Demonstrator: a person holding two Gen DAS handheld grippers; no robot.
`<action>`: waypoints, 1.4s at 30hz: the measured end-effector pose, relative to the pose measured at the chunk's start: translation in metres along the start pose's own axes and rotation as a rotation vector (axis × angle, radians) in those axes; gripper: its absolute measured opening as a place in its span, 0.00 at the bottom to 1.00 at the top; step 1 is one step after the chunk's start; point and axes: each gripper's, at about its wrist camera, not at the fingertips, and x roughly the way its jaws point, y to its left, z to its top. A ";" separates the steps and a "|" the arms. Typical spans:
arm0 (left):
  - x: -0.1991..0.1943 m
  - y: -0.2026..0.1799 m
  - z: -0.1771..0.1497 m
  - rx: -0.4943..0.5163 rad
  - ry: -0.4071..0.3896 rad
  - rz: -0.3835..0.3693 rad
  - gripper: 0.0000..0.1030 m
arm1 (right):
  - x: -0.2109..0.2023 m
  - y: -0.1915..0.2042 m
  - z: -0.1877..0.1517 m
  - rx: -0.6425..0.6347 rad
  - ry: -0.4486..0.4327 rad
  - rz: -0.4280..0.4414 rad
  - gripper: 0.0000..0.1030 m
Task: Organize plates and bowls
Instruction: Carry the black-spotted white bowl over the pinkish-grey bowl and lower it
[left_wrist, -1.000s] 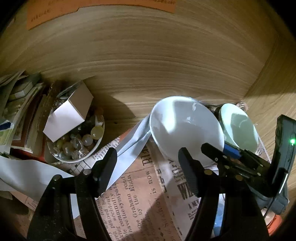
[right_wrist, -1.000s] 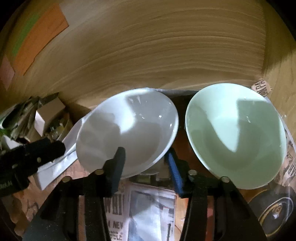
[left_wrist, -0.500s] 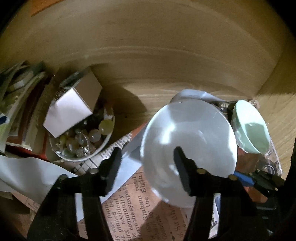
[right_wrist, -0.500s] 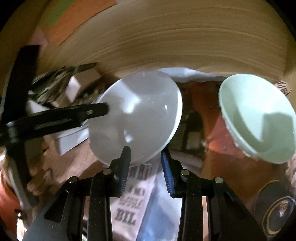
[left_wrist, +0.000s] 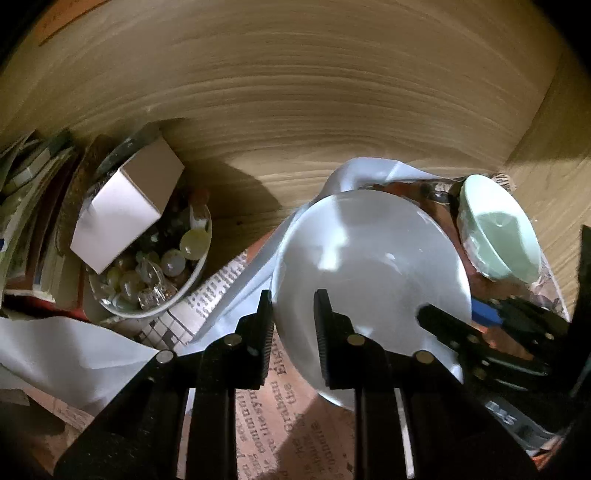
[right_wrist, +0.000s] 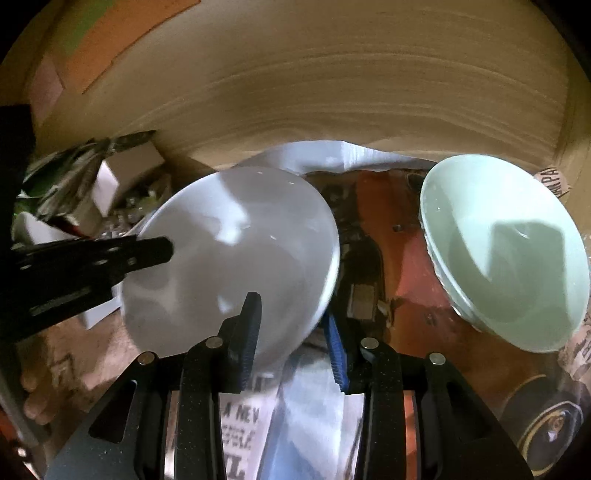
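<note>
Bowls were not yet sorted: the white bowl (left_wrist: 373, 266) hung tilted over the newspaper (left_wrist: 280, 417), its rim pinched by both the left tool (left_wrist: 293, 332) and the right tool (right_wrist: 291, 332). The green bowl (right_wrist: 506, 254) leaned untouched by the shelf's right wall, so I judged stacking remained.

Left gripper (left_wrist: 293, 334): jaws narrowed, clamped on white bowl (left_wrist: 373, 273) rim. Right gripper (right_wrist: 291, 343): jaws narrowed, clamped on the same bowl's opposite rim.
</note>
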 end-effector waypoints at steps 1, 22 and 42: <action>-0.001 0.001 -0.001 -0.003 0.005 -0.006 0.20 | 0.000 0.001 0.000 -0.008 -0.005 -0.017 0.25; -0.102 -0.012 -0.059 0.083 -0.175 0.020 0.20 | -0.071 0.031 -0.025 -0.011 -0.113 0.037 0.21; -0.212 0.041 -0.148 -0.043 -0.356 -0.024 0.20 | -0.138 0.117 -0.071 -0.123 -0.228 0.141 0.21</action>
